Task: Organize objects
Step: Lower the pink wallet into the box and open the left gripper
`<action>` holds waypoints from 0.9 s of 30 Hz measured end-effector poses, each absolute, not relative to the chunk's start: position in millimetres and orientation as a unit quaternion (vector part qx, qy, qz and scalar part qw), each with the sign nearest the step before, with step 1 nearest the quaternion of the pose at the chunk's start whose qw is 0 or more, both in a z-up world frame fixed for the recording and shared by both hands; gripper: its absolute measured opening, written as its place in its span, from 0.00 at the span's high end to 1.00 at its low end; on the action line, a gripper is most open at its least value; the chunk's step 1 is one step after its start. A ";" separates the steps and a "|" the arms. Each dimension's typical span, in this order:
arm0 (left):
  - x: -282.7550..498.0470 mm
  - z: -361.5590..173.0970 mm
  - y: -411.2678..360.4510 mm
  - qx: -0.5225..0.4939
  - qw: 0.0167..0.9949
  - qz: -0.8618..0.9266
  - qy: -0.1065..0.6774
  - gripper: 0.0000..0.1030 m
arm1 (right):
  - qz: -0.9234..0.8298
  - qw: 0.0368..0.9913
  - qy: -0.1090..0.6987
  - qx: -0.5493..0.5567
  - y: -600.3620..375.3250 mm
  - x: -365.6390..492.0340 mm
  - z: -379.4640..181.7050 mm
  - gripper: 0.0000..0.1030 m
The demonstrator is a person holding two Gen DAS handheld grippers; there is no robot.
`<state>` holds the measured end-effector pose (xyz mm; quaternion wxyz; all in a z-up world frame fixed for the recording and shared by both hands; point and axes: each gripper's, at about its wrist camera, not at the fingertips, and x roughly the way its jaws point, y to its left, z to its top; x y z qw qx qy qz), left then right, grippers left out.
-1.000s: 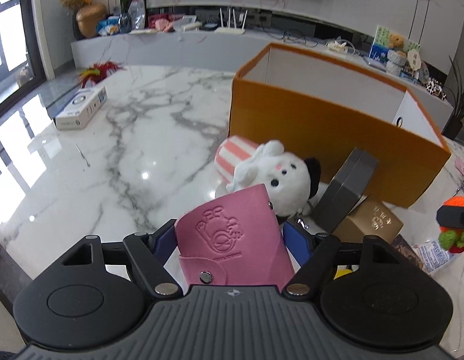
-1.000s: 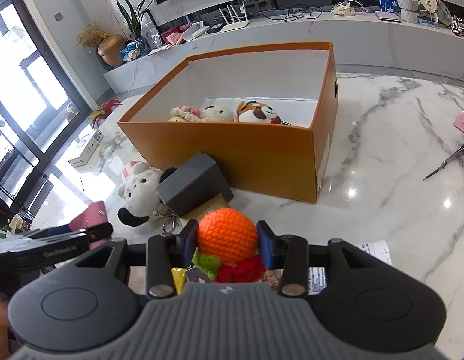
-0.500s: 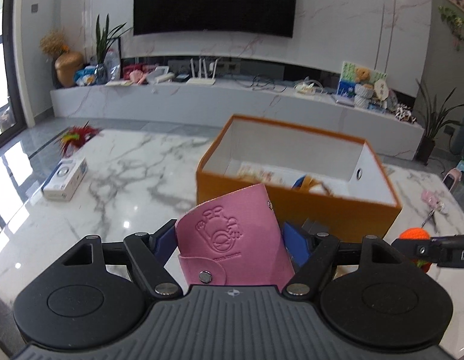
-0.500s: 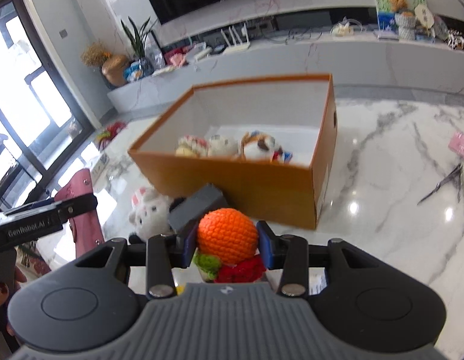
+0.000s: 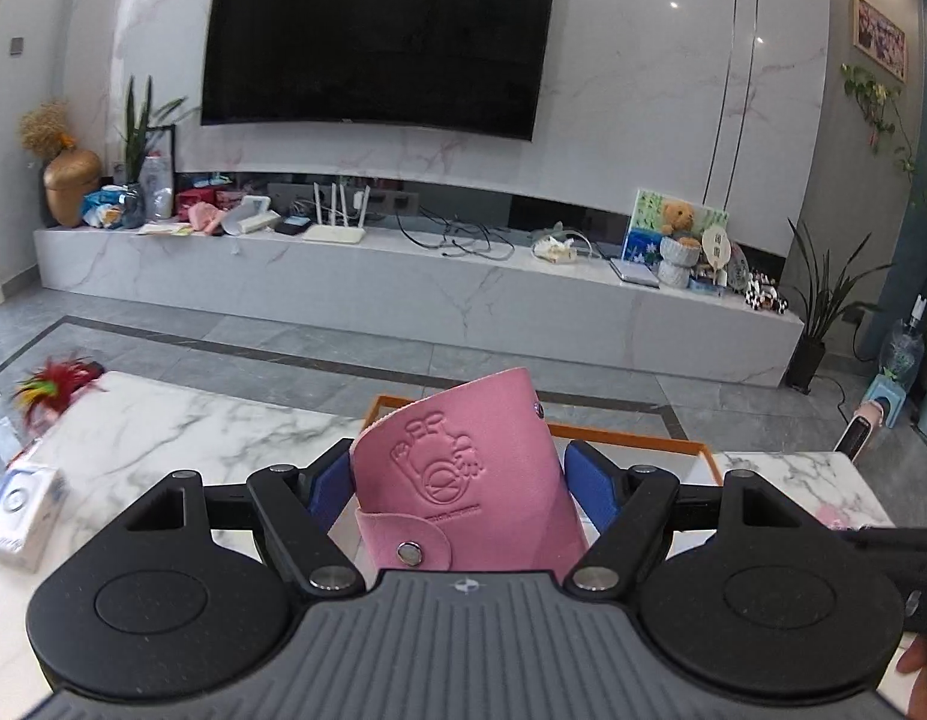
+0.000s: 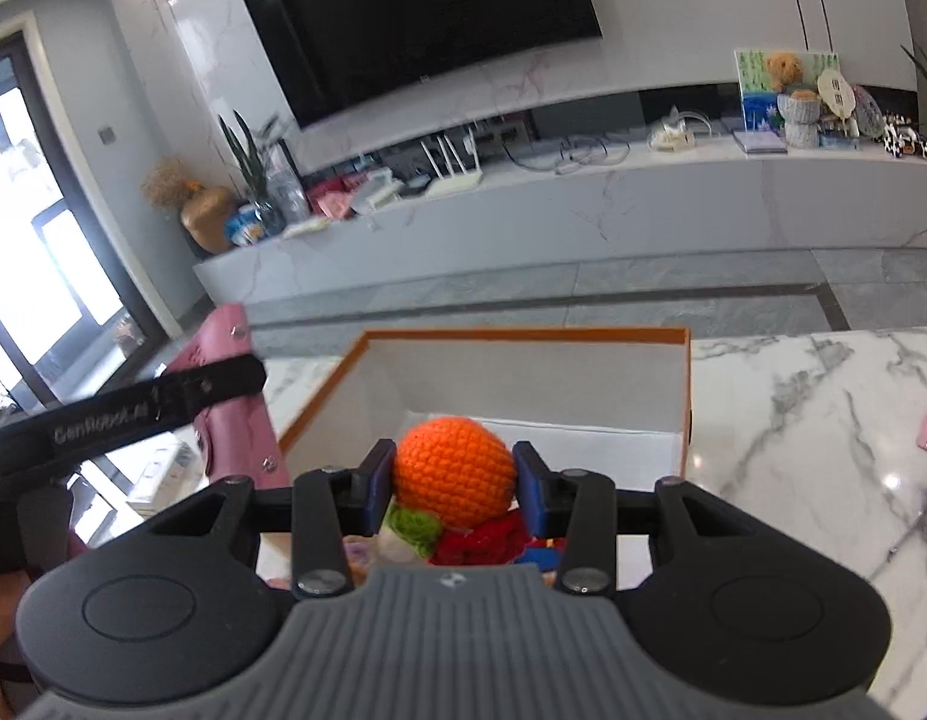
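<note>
Mid-carry, by the look of it: both things lifted clear of the bench (image 6: 823, 408) and brought toward the orange box (image 6: 686, 396), not yet let go.

At centre frame of the left wrist view, left gripper (image 5: 457, 483) spread wide yet clamped on the pink card wallet (image 5: 463, 474), blue fingers (image 5: 589, 492) pressed to its two edges. Wallet upright, soft leather look, embossed cartoon stamp on the front, snap strap at lower centre; box rim only peeking out behind it. Same wallet at the left edge of the right wrist view, just left of the box's near corner.

At lower centre of the right wrist view, right gripper (image 6: 454, 477) closed narrow on the crochet toy (image 6: 454, 471): round orange knit ball squeezed between the pads, green and red yarn bits hanging below. Held over the open box, white inside walls in sight beyond.

Next, likely: lowered past the rim, then released, wallet shifted right first to clear the wall.
</note>
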<state>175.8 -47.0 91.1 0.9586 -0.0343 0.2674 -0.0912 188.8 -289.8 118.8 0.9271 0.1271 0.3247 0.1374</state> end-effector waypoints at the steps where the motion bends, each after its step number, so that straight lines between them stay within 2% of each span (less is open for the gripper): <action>1: 184.0 84.0 -48.0 -0.035 0.958 -0.092 0.268 0.15 | 0.133 0.924 0.335 0.128 -288.0 198.9 110.4 0.57; 11: 255.0 31.0 -67.8 -0.016 0.935 -0.103 0.340 0.15 | 0.121 0.892 0.423 0.102 -261.4 253.5 48.0 0.57; 27: 279.7 8.8 -87.8 0.013 0.915 -0.088 0.392 0.15 | 0.121 0.874 0.457 0.112 -258.6 257.8 27.9 0.57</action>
